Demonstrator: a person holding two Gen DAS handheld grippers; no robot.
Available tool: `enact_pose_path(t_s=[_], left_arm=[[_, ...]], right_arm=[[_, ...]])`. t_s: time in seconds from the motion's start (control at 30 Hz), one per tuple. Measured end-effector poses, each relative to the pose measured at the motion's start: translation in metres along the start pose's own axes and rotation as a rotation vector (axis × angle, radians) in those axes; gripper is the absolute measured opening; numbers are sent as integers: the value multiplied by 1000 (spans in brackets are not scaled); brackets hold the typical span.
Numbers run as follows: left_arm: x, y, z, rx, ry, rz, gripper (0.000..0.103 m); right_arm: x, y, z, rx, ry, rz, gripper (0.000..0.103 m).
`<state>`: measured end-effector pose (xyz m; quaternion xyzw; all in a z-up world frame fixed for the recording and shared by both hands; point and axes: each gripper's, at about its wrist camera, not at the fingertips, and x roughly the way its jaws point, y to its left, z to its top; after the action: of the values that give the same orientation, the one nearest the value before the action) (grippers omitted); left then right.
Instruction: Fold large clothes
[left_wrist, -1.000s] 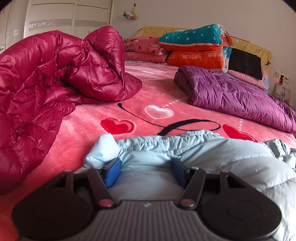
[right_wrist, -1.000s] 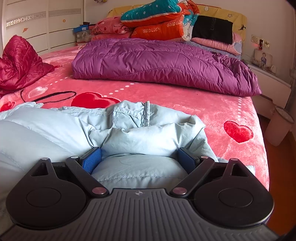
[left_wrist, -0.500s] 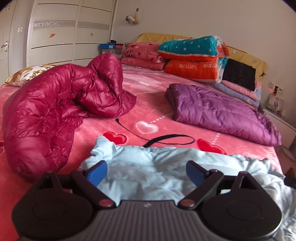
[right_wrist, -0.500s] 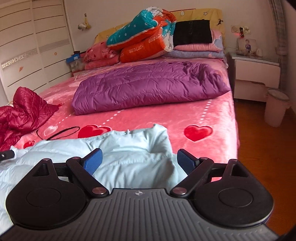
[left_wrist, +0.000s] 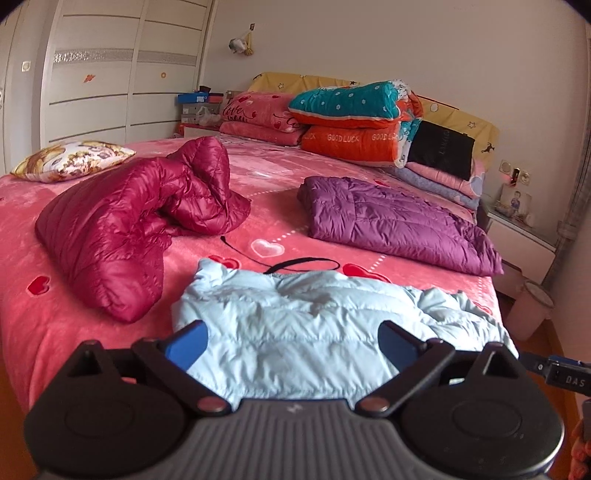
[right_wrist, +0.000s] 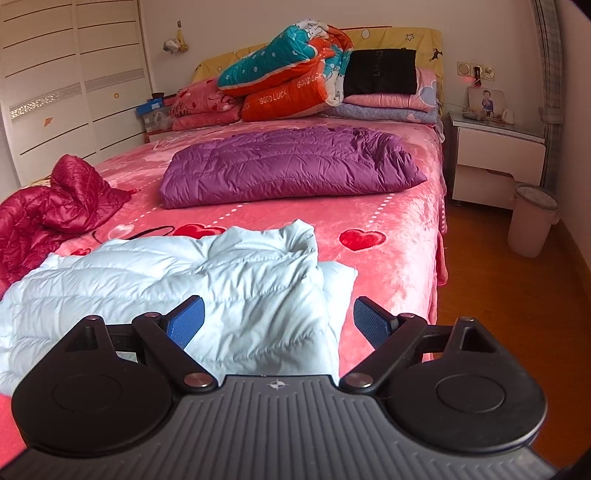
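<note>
My left gripper (left_wrist: 291, 341) hangs with its blue pads spread wide and nothing between them, low in the frame above the near edge of the pale blue down jacket (left_wrist: 325, 332). My right gripper (right_wrist: 277, 321) is likewise spread apart and empty, its pads sitting over the jacket's right end. The jacket lies folded on the pink heart-print bed (left_wrist: 22, 206), in the lower centre of the left wrist view; in the right wrist view it fills the lower left, with one layer lying on top of another at its right edge (the lower layer peeks out just beside the bed's side). A crumpled crimson down jacket (left_wrist: 125, 229) sits in the left middle of the left view, near the blue one but apart from it. A purple down jacket (right_wrist: 291, 166), folded flat, lies further up the bed, in the centre of the right view, well apart from the blue jacket. Behind it, at the top centre, folded quilts (right_wrist: 291, 85) in teal and orange are stacked against the headboard. A patterned pillow (left_wrist: 74, 160) rests at the left edge of the left view. A pink bin (right_wrist: 532, 221) stands on the wooden floor at the right of the right view, near a white nightstand (right_wrist: 495, 162).
</note>
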<state>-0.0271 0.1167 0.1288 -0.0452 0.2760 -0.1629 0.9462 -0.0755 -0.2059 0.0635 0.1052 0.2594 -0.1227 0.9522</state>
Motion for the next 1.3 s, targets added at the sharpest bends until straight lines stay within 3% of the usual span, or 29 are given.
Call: enact_pose_path(t_s=[0.5,0.9,1.07,1.3], left_arm=[[-60,55,-18,-116,16,0,98],[-16,70,-18,-169,64,-33,98],[4,75,-15,-192,70,-62,98],[25,84,-13,-221,99,-100,98]], right_arm=[[-34,-31,-29,84,93,82,103],[-6,-71,-25,305,57,144,103],[20,-65,-15,309,56,188,103],[66,-60,-6,268,152,187,103]])
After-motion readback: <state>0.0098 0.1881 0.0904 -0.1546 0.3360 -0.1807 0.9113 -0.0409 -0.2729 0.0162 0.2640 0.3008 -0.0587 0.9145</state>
